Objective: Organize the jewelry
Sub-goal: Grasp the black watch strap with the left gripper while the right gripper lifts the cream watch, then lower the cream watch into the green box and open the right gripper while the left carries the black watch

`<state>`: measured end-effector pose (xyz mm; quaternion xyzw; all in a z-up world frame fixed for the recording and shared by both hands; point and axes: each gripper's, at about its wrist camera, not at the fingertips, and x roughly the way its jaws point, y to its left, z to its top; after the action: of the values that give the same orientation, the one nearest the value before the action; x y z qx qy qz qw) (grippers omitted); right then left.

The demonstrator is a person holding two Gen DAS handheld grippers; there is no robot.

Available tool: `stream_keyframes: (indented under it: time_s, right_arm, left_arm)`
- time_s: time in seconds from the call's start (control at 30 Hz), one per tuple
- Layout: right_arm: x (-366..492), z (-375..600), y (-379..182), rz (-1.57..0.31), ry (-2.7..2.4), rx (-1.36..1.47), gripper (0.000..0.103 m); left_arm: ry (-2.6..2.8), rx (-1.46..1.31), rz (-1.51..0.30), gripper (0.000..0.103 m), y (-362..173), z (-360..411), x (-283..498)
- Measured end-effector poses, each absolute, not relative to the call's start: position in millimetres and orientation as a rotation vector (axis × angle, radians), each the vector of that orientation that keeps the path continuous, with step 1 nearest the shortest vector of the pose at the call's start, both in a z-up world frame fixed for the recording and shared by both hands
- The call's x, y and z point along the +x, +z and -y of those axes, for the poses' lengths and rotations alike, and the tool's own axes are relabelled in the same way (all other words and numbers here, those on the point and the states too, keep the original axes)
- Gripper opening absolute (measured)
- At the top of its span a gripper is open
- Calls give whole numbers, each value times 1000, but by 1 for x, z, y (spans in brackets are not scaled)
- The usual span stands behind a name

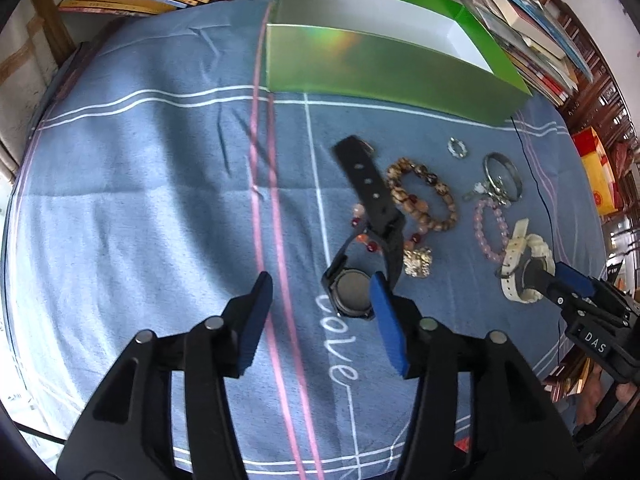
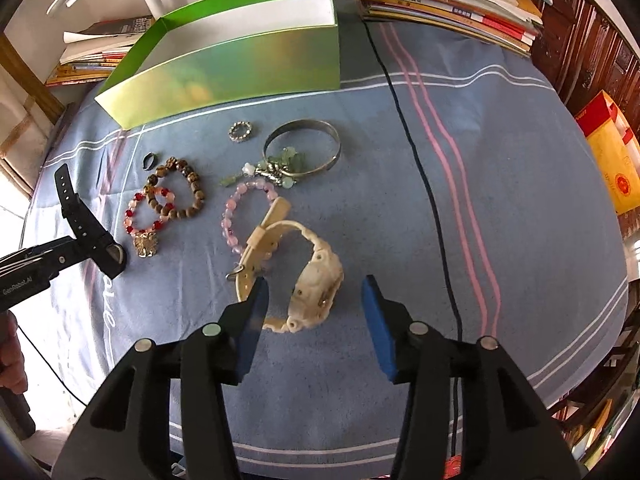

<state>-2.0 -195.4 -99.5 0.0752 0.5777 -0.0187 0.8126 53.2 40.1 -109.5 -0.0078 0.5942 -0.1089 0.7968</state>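
On blue cloth [image 2: 520, 200]: jewelry all outside green box [image 1: 384, 68], none boxed visibly. Left gripper [image 1: 320, 312] jaws apart near black watch [image 1: 352, 292]; right gripper [image 2: 316, 308] apart around cream watch [image 2: 316, 280].

Jewelry, box and grippers counted on the blue cloth

Two watches are seen: a black watch [image 1: 352, 286] between the fingers of the left gripper [image 1: 320, 312], and a cream watch [image 2: 308, 280] between the fingers of the right gripper [image 2: 312, 312]. Three bead bracelets are counted ahead of the grippers: a brown one [image 2: 182, 188], a red and pink one [image 2: 146, 214] and a pale pink one [image 2: 244, 212]. One metal bangle [image 2: 302, 146], one small beaded ring [image 2: 239, 132] and one dark ring [image 2: 149, 160] lie farther ahead. One green box [image 2: 224, 64] stands beyond everything.
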Motion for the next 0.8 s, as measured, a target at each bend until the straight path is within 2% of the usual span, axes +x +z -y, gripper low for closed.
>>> stream_keyframes:
  time_s: [0.43,0.5,0.53,0.57,0.63,0.8]
  right_arm:
    - [14,190,-116,-1265,-34,156,48]
    - [15,188,-118,-1271,-37,143,47]
    - [14,187,-118,-1267,-44,135,40]
    - [14,187,-118,-1262,-51,126,32]
    - [14,188,-117,-1255,-36,134,18]
    - [17,188,-107,-1217,-27,128,17]
  left_arm:
    - [-273,11,-1314,52,-130,-20,60]
    - [-280,-3,-1321,37,-133,-19,61]
    - [-292,-17,-1318,24,-133,-18,62]
    - [-294,-14,-1318,16,-133,-16,63]
    - [-296,-15,-1306,15,-131,-15,63]
    - [-313,-35,-1246,14,-114,-17,65]
